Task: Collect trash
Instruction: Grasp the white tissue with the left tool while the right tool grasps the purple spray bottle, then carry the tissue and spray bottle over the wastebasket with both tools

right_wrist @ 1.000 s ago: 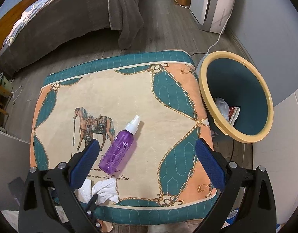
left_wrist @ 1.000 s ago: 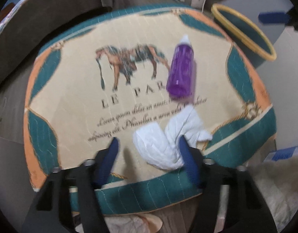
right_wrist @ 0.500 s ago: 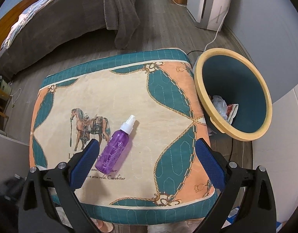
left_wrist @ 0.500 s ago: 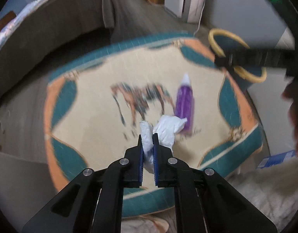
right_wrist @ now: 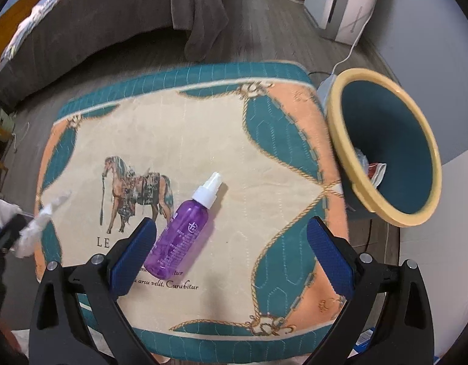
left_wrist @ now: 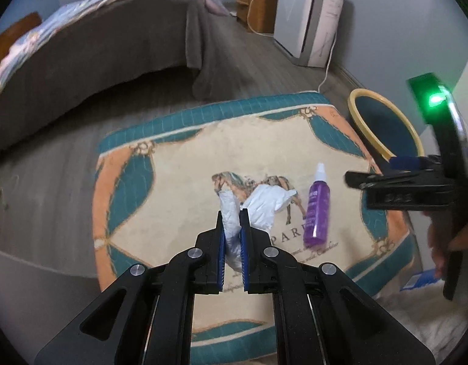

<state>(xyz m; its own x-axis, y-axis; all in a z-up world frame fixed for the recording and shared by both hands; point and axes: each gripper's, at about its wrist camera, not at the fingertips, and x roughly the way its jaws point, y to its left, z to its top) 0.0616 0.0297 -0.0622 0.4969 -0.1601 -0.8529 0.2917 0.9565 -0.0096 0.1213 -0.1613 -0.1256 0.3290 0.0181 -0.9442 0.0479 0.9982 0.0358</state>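
Observation:
My left gripper (left_wrist: 232,216) is shut on a crumpled white tissue (left_wrist: 264,203) and holds it up above the horse-print table cover (left_wrist: 179,182). The tissue also shows blurred at the left edge of the right wrist view (right_wrist: 39,222). A purple spray bottle (right_wrist: 185,237) lies on the cover, also seen in the left wrist view (left_wrist: 317,210). My right gripper (right_wrist: 230,237) is open and empty, hovering above the cover with the bottle by its left finger. A teal bin with a yellow rim (right_wrist: 349,158) stands right of the table with some trash inside.
A bed with a grey blanket (left_wrist: 96,45) lies behind the table. A white appliance (left_wrist: 307,15) with a cable stands by the far wall. A blue box (left_wrist: 421,278) lies on a pale rug at the lower right.
My left gripper closed on the tissue and lifted it off the cover, rising well above the table. My right gripper drifted slightly, staying open.

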